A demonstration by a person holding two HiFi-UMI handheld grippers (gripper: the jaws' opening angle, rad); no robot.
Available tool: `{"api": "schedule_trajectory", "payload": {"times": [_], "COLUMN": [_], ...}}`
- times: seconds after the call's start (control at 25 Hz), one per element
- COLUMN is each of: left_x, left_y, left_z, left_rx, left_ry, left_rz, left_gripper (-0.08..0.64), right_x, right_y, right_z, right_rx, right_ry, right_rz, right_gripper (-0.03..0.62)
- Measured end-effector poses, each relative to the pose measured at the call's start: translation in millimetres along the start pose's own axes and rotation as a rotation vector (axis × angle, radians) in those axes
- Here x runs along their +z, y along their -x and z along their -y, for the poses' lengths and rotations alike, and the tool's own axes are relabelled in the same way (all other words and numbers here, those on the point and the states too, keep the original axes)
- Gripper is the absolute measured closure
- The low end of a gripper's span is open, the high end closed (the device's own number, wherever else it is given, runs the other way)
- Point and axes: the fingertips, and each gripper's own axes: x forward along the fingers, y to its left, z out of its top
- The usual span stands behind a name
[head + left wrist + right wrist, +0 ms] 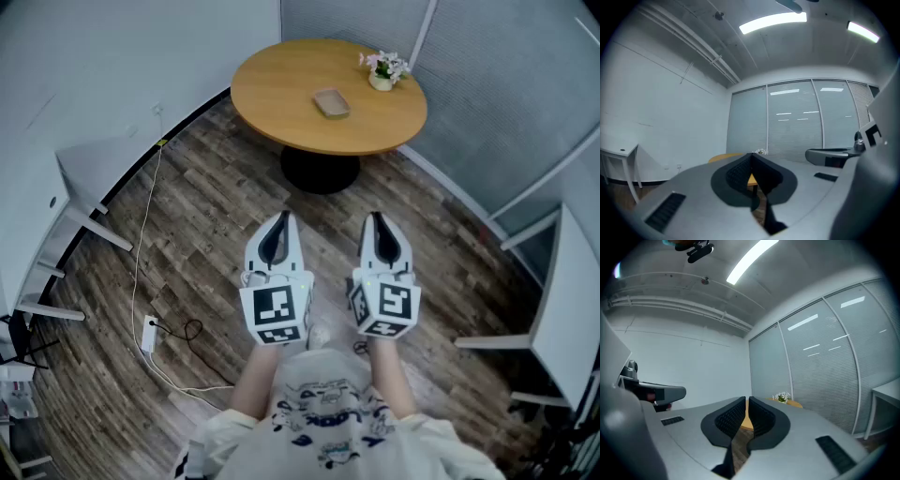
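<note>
Side by side above the wood floor, my left gripper (281,218) and right gripper (378,218) both point at a round wooden table (281,94). Each is shut and holds nothing. In the left gripper view the fingertips meet (751,155). In the right gripper view only a hairline gap shows at the tips (747,400). On the table lie a small flat tan object (331,102) and a little pot of flowers (382,69). The flowers (782,397) show just past the right jaws. The table is about a step ahead of both grippers.
The table stands on a black round base (320,171). A white desk (37,216) stands at the left and another (567,309) at the right. A white cable with a power adapter (148,333) runs over the floor at the left. Frosted glass walls (506,103) close the far corner.
</note>
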Motion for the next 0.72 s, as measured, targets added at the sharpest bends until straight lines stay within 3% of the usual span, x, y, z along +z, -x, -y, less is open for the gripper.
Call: {"api": "schedule_trajectory", "payload": {"times": [0.72], "left_x": [-4.5], "left_y": [-38.4], "left_z": [7.7], "left_rx": [0.022], "left_ry": [-0.001], "left_rz": [-0.006], "left_gripper": [0.555], "right_x": [-4.6], "right_y": [-39.2], "right_z": [21.5], "right_rx": [0.035], "right_ry": [-0.015], "right_rz": [-0.002], "right_gripper": [0.571]}}
